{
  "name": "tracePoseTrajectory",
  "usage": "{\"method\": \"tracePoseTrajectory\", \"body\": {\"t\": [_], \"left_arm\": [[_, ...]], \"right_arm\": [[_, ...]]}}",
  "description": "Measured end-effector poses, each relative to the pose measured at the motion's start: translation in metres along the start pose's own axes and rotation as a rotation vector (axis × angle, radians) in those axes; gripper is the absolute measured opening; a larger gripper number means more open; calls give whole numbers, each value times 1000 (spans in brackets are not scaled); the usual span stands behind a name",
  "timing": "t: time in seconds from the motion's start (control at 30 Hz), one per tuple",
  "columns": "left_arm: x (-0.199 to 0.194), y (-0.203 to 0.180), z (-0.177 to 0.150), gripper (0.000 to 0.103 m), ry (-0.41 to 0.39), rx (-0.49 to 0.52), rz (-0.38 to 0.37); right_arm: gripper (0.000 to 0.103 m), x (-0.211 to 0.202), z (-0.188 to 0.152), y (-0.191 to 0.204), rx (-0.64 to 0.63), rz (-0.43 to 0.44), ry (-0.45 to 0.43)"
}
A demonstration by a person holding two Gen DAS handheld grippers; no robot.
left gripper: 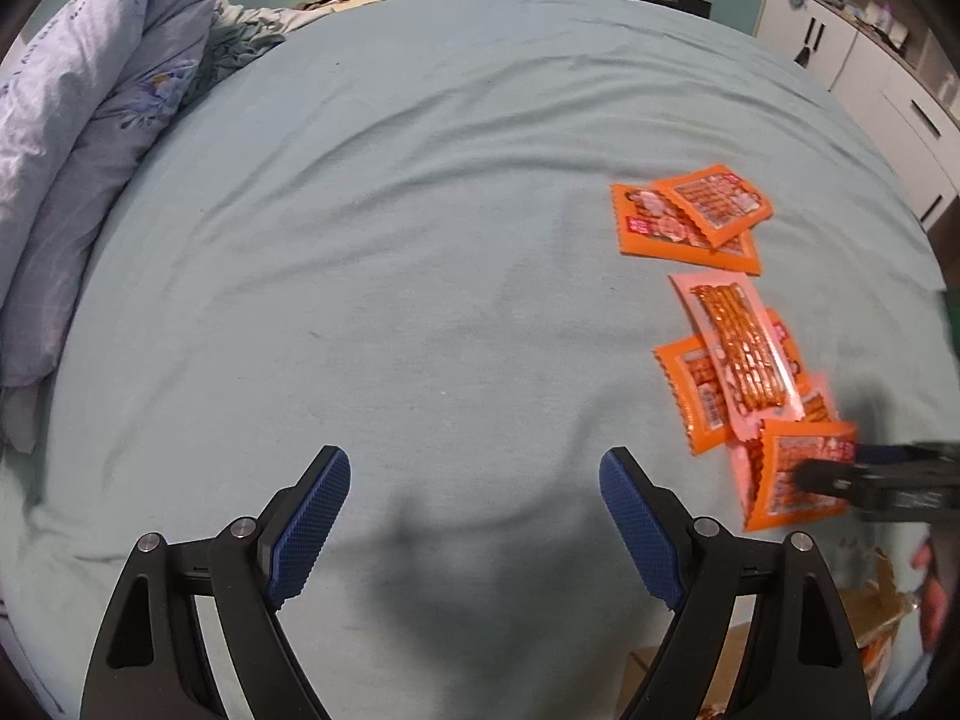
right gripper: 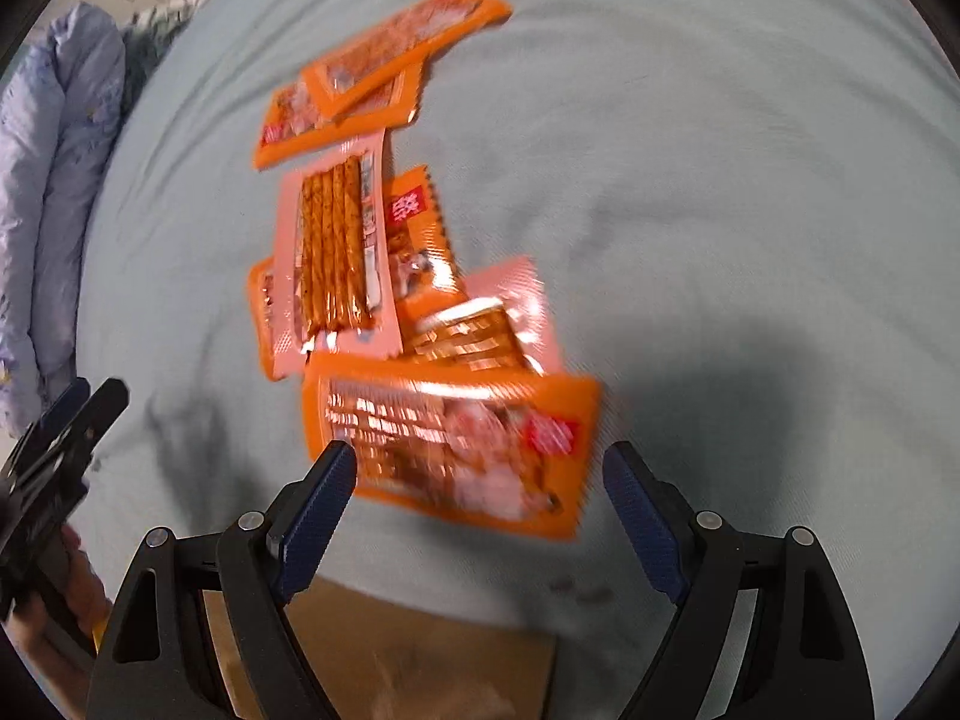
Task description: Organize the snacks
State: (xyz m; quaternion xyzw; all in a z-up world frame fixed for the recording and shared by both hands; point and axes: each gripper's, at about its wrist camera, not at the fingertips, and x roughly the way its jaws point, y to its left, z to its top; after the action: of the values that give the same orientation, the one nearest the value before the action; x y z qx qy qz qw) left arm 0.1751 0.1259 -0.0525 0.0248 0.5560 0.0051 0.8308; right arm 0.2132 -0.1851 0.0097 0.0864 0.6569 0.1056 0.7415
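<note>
Hovering wide open, the right gripper (right gripper: 480, 480) is straddling the nearest flat orange foil snack packet (right gripper: 450, 444) on the pale blue bedsheet (right gripper: 720, 180), long axis crossing its jaws; the left gripper (left gripper: 474, 492) is gaping empty, farther off.

Both wrist cams look steeply down; share snack packets (left gripper: 744, 354).

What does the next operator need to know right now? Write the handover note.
Left gripper: open, empty, over bare bedsheet.
Right gripper: open, holding nothing, above the nearest orange snack packet.
Snacks: a loose overlapping pile on the sheet, with a pink packet of sticks lying on top mid-pile and two orange packets stacked at the far end.
Cardboard box at the bed's near edge.
Done: nothing sorted. Left: every packet.
</note>
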Motion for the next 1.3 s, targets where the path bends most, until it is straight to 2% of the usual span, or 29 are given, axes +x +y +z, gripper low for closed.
{"method": "tracePoseTrajectory", "body": {"t": [0.03,0.1,0.17,0.23,0.33,0.4,0.43,0.47,0.5,0.53,0.57,0.63,0.7,0.83,0.9,0.93,0.97,1.0,1.07,1.17,1.23,1.3], "left_arm": [[-1,-1,0,87,-4,5,2],[-2,-2,0,87,-10,14,8],[-3,-3,1,87,-14,12,6],[-3,-4,1,87,-11,6,-2],[-1,-4,0,86,-3,2,-6],[-1,-5,-1,87,-1,3,-1],[-1,-5,-2,86,-1,3,2],[-2,-4,-2,86,-3,2,6],[-2,-4,-3,86,-5,-1,10],[-2,-4,-3,86,-6,-4,12],[-2,-3,-3,87,-7,-11,11],[-3,-1,-3,86,-5,-28,-3],[-5,2,-5,86,-4,-37,-13],[-9,6,-7,87,-13,-49,-3],[-10,8,-7,87,-11,-72,-24],[-11,9,-7,86,-10,-79,-37],[-10,9,-7,86,-7,-83,-46],[-10,9,-8,87,-3,-85,-52],[-8,8,-7,87,2,-79,-50],[-5,6,-6,87,8,-75,-54],[-3,5,-4,87,14,-77,-67],[0,3,-4,86,23,-74,-75]], "right_arm": [[85,8,6,2,-15,-19,20],[97,15,10,9,-65,-35,26],[97,17,8,20,-145,-79,-7],[96,19,2,27,-211,-130,-42],[81,12,-6,28,-242,-148,-111],[61,7,-11,26,-258,-147,-132],[56,2,-13,23,-255,-151,-148],[41,-2,-15,22,-247,-147,-157],[17,-9,-19,15,-229,-159,-175],[0,-13,-23,10,-221,-195,-184],[0,-18,-29,3,-206,-181,-187],[0,-26,-38,-10,-156,-49,-175],[0,-38,-46,-19,-127,-8,-193],[0,-66,-70,-18,-118,-23,-264],[2,-70,-77,-16,-113,-117,-312],[5,-76,-76,-18,-111,-187,-327],[15,-72,-77,-19,-112,-255,-334],[33,-66,-76,-19,-122,-314,-332],[57,-47,-69,-20,-164,-378,-284],[58,-22,-62,-17,-218,-335,-196],[58,-5,-55,-14,-241,-259,-129],[58,6,-49,-7,-287,-230,-96]]}}
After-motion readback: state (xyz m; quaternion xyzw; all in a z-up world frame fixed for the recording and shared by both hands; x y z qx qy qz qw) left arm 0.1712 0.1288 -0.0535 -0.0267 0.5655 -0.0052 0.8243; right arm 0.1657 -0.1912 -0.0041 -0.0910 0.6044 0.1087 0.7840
